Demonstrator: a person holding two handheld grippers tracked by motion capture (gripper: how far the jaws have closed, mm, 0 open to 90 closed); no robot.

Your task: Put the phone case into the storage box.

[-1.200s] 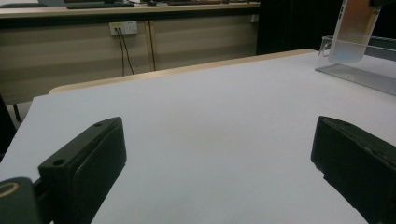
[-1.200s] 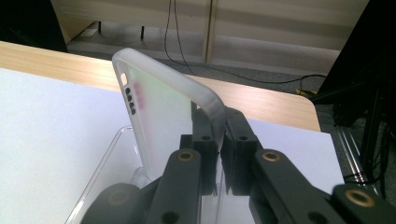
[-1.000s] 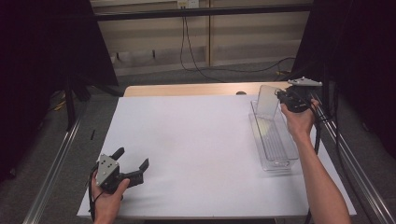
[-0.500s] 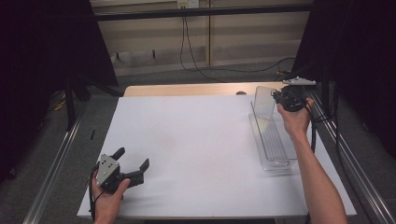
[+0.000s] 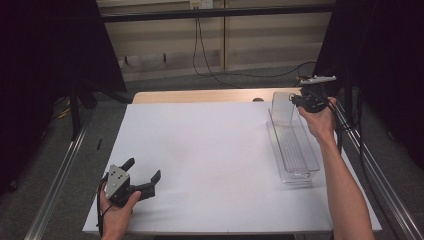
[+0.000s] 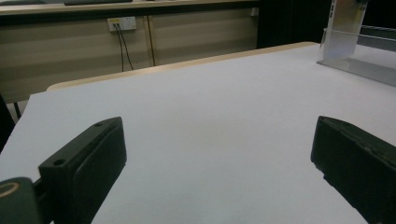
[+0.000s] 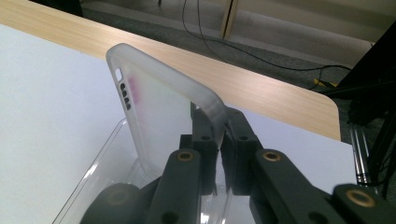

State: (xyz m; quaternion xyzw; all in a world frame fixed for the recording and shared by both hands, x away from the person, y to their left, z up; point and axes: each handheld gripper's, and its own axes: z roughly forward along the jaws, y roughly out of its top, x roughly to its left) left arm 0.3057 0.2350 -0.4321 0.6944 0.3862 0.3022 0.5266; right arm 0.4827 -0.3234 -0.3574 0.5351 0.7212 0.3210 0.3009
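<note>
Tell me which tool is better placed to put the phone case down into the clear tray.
Right: the right tool already grips the phone case above the clear tray. The left tool rests open, far away.

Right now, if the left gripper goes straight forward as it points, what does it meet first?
Probably nothing: the left gripper faces bare white table. The clear tray lies off to its right.

Bright, even light on the white tabletop (image 5: 220,150) — dark surroundings, soft close-up blur.

white table (image 5: 210,150) (wood edge) — wall outlet (image 6: 119,22)
</note>
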